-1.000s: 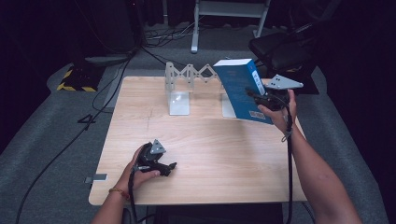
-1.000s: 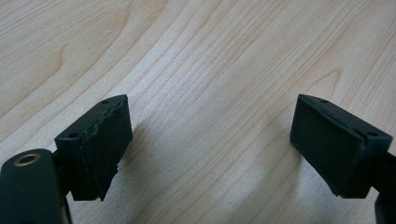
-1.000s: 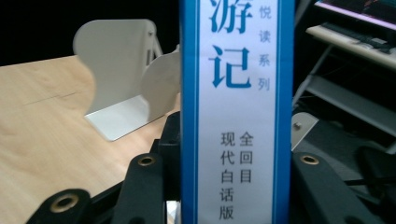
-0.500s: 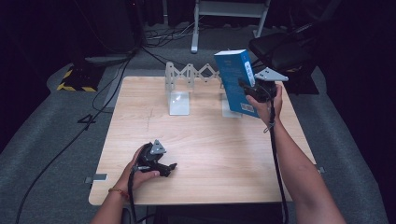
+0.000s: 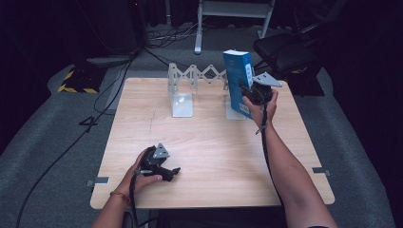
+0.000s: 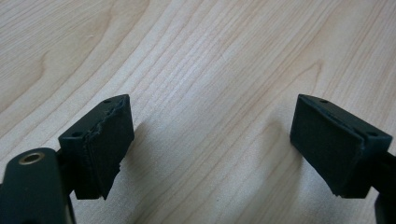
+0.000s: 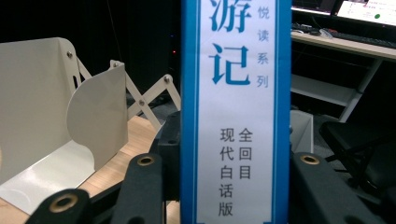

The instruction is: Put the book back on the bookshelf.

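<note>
1. High view: the right gripper (image 5: 248, 91) is clenching an upright blue book (image 5: 239, 76) and is holding it over the far right part of the table (image 5: 214, 156), at the right end plate of the white rack (image 5: 190, 90). The book is standing nearly vertical, its spine facing the person.

2. High view: the left gripper (image 5: 172, 170) is lying low on the table near the front edge, in the person's left hand (image 5: 142, 173), well apart from the book and the rack. Its cable is trailing back over the front edge.

3. Left gripper view: the two black pads (image 6: 100, 144) are standing wide apart, released, with nothing between them but bare wood grain. They are hovering close to the tabletop and casting shadows on it.

4. Right gripper view: the jaws are gripping the book (image 7: 236, 112) on both sides of its spine, which is showing blue Chinese print on a pale panel. To the left, the rack's white plates (image 7: 95, 121) and scissor links are sitting on the table, beside the book and a little behind it.
</note>
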Demonstrator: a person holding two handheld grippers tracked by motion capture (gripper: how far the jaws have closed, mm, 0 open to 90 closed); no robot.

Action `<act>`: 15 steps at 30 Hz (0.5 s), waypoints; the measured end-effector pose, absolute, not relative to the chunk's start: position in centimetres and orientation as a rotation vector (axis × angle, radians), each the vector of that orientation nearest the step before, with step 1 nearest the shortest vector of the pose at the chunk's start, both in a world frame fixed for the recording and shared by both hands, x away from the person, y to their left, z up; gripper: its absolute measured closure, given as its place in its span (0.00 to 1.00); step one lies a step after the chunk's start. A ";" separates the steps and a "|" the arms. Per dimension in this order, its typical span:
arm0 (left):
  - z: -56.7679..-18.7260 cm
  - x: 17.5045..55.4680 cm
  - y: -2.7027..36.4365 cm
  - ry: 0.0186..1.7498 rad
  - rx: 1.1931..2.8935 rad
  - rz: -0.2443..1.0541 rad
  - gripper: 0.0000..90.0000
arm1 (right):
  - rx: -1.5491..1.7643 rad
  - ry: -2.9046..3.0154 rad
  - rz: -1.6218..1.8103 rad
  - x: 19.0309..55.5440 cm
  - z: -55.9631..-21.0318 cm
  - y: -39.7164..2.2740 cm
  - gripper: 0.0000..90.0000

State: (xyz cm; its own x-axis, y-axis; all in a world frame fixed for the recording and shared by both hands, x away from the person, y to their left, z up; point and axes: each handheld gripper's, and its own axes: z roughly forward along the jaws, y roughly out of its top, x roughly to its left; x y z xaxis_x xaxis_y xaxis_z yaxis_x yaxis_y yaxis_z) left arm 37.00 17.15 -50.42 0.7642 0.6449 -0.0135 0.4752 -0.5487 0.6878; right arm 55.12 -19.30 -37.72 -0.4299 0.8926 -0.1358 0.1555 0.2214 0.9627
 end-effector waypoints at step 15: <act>-50.4 36.8 17.1 0.808 2.266 0.303 0.16 | 0.942 1.702 1.333 53.1 -40.5 -20.3 0.68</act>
